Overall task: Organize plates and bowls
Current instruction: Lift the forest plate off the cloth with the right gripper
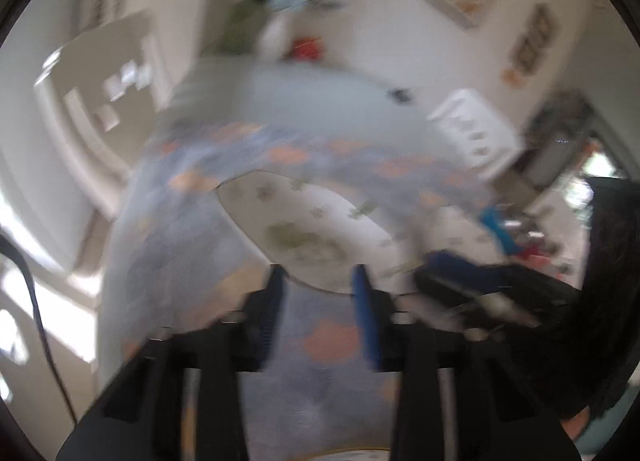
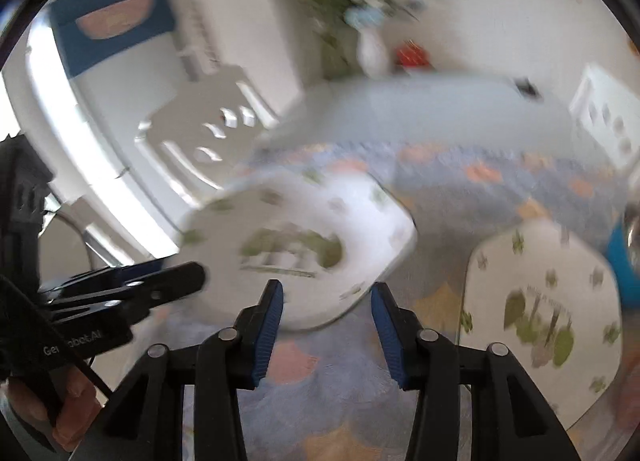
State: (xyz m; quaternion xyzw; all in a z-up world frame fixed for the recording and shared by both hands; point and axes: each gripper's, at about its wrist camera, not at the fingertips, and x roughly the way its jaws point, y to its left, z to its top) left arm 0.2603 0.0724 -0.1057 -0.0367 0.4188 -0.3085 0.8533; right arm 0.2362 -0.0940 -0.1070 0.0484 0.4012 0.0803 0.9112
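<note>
Task judged early: no stack being seen, plates lying apart on patterned tablecloth (image 2: 500, 181).

Left gripper (image 1: 318, 281): rim of square leaf-print plate (image 1: 296, 221) being framed between blue pads; blur heavy, clamp cannot be told.

Right gripper (image 2: 326, 301): fingers apart, same plate beyond tips, contact not being shown.

Second leaf-print plate (image 2: 540, 301), flat at right, being shown clearly only in right view. No bowl clearly identified.

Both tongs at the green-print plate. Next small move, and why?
Probably carry the held plate sideways over the matching plate lying on the tablecloth, to stack them. Its edge sits inside the left tongs and the right tongs; blur hides whether either grip is firm, so go slowly.
</note>
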